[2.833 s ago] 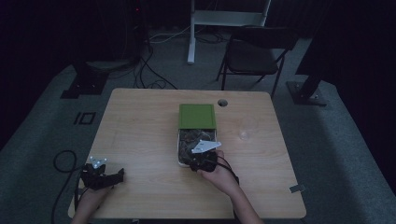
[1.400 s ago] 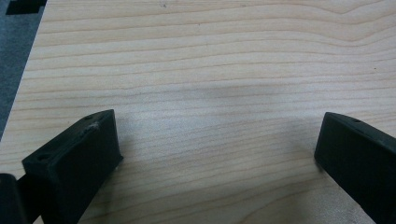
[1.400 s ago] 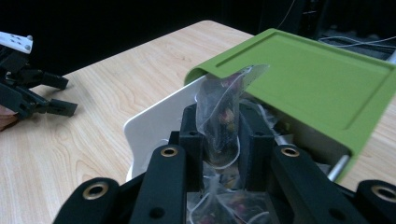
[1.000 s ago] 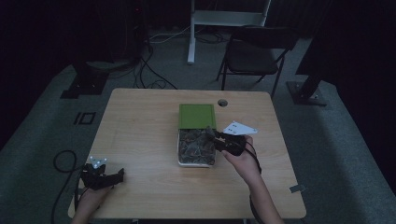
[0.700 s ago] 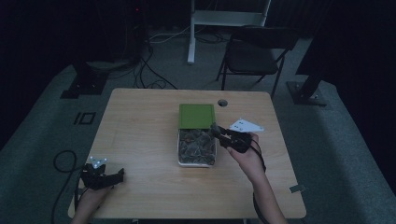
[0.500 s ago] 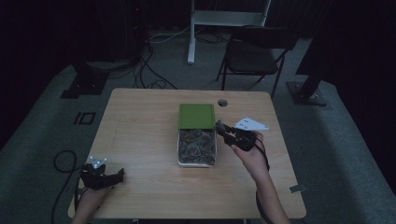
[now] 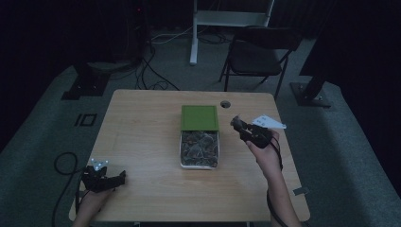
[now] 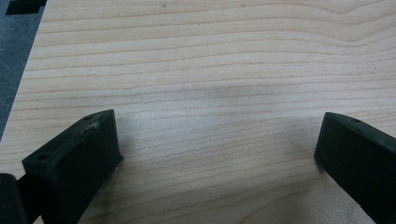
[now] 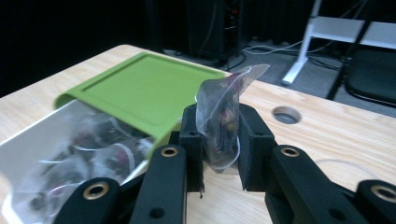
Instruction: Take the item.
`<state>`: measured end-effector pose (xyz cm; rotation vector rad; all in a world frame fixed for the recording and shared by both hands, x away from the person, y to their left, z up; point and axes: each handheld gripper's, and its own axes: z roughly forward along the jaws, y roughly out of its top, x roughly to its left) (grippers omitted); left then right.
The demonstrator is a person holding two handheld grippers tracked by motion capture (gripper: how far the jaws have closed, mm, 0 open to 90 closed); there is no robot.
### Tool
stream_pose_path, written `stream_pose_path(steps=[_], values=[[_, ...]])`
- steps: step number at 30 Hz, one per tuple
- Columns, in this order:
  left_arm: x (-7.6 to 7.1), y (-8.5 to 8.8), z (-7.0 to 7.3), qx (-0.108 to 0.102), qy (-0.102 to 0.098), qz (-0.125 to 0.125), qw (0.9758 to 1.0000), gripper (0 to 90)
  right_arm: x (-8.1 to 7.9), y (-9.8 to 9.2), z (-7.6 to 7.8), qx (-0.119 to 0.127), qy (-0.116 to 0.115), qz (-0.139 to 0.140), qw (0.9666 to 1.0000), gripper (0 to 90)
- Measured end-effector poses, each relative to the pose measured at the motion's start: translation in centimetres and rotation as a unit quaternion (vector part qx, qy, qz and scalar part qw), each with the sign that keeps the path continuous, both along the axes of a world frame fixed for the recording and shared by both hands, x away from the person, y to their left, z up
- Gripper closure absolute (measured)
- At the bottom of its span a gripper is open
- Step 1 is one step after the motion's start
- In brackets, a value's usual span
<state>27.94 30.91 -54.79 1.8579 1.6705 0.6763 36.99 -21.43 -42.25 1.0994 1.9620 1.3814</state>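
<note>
Since the earlier frames the right gripper [image 7: 239, 126] has come up out of the tin [image 7: 199, 163] in the middle of the high view and swung toward the right of the frame, and it now hangs over bare wood just right of the tin's green lid [image 7: 199, 117]. Its jaws are pressed on a small clear packet [image 9: 224, 122] with dark contents, which stands upright between them in the right gripper view; so the picking-out looks done for this packet, and the carry to a resting place is the step in hand. The tin remains well stocked with similar packets, its lid slid back toward the top of the frame and covering only the far part. The left gripper [image 7: 111, 180] has not shifted: it sits at the lower left of the high view, close to the near edge of the desk [image 7: 142, 142], jaws spread wide over bare wood with nothing between them. To the right of the tin the desk offers an open strip for setting the packet down, though the right edge is near and the cable hole [image 7: 225, 104] lies toward the upper part of that strip; a drop point should stay clear of both. The left half of the desk is broad and free.
</note>
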Motion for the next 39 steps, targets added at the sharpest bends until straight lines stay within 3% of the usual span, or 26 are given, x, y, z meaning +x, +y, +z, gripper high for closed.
stream_pose_path(steps=[21, 39], values=[[0.0, 0.0, 0.0, 0.000, 0.000, 0.000, 1.0000, 0.5, 1.6, -5.4, -1.1, -0.015, 0.013, -0.081, 0.9965, 74.9], [0.0, 0.0, 0.0, 0.000, 0.000, 0.000, 1.0000, 0.5, 3.2, -5.6, -3.0, -0.032, 0.043, -0.091, 0.9943, 74.8]])
